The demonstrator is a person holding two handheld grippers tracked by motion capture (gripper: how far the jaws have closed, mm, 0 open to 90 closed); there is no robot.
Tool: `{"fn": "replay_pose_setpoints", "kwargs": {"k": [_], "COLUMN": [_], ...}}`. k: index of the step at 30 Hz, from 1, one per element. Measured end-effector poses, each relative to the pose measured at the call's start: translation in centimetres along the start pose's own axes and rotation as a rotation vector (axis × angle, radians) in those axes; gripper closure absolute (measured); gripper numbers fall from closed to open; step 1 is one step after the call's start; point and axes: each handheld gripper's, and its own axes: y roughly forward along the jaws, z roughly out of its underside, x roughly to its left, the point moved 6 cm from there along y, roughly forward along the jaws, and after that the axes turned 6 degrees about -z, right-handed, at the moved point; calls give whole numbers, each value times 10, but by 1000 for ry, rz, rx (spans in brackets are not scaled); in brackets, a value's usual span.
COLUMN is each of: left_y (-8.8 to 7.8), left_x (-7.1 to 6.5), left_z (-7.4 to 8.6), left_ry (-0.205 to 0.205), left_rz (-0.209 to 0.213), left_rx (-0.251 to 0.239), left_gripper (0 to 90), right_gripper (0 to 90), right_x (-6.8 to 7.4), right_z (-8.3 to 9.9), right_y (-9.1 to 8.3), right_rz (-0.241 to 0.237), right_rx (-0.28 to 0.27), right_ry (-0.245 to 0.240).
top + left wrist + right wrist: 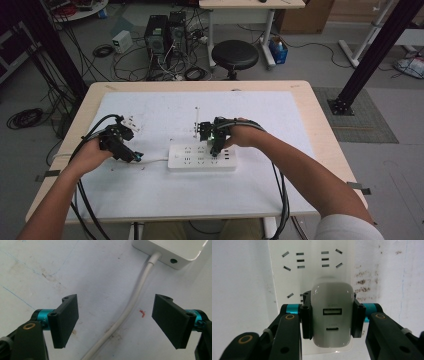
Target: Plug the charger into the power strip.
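- The charger [331,317], a white block with two ports on its face, sits clamped between the jaws of my right gripper [331,318], one jaw flat on each of its side walls.
- The charger stands over the power strip [312,270], at the end nearest me in the right gripper view. I cannot tell whether its pins are seated, only resting on the slots, or just above them; its body hides that contact.
- From the high view, my right gripper [216,145] points down onto the right-hand part of the power strip [202,157], which lies near the middle of the table.
- Judged step: plugging the charger into the strip, at or near insertion. It could equally be a pull-out, since the grip looks the same either way.
- The next move calls for a straight push down along the pins, with no tilt, while the strip is kept from sliding.
- My left gripper [115,322] hovers with its jaws wide apart and nothing between them but the cord [130,307], which runs under the gap without touching either jaw.
- The cord enters the strip's end just beyond my left jaws, so closing on the cord or pressing the strip's end would steady it.
- In the high view, my left gripper [131,153] sits just left of the strip.
- Beyond that, a small white part [131,123] lies on the white mat [165,195] farther up; the table [320,150] edge shows round it.
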Motion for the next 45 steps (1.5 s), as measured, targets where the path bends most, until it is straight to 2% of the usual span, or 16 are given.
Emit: {"fn": "replay_pose_setpoints", "kwargs": {"k": [9,19,20,21,22,25,26,29,31,33,35,36,38,41,43,45], "left_y": [-1,-4,-5,-5,-5,-6,-5,-5,-5,-4,-4,-4,-5,-5,-5,-6], "left_x": [2,-1,-1,-1,0,0,-1,-1,-2,-3,-3,-2,-2,-4,-5,-6], "left_z": [2,0,0,0,0,0,0,-1,-2,-3,-3,-3,-3,-4,-5,-5], "left_ry": [-10,-6,4,4,3,4,4,2,-1,7,10,15,14,10,11,11], "left_rz": [-3,-5,-5,-5,-6,-6,-8,-7,-9,-6,-6,-6,-7,-2,1,2], "left_rx": [-5,-10,-3,-4,-5,-6,-8,-10,-14,-9,-7,-6,-8,-12,-16,-19], "left_gripper": [214,215,215,215,215,214,215,214,214,215,215,215,215,215,214,215], "right_gripper": [622,616,600,510,475,380,305,218,215,215,205,128,106,106,106,106], "right_x": [1,-6,-7,-7,-7,-9,-10,-11,-13,-18,-22,-20,-17,-22,-24,-23], "right_z": [1,2,2,3,4,10,11,16,22,29,35,39,44,50,53,54], "right_y": [2,2,2,3,2,-8,-13,-32,-42,-49,-52,-52,-54,-53,-54,-55], "right_rz": [8,-58,-56,-23,-26,-17,-17,-34,-42,-12,-4,-39,-71,-11,39,20], "right_rx": [-36,-58,-60,-51,-59,-107,-142,-252,-300,-333,-335,-329,-312,-281,-242,-220], "right_ry": [4,-3,-14,-20,-12,19,45,113,164,232,283,289,291,379,386,402]}}
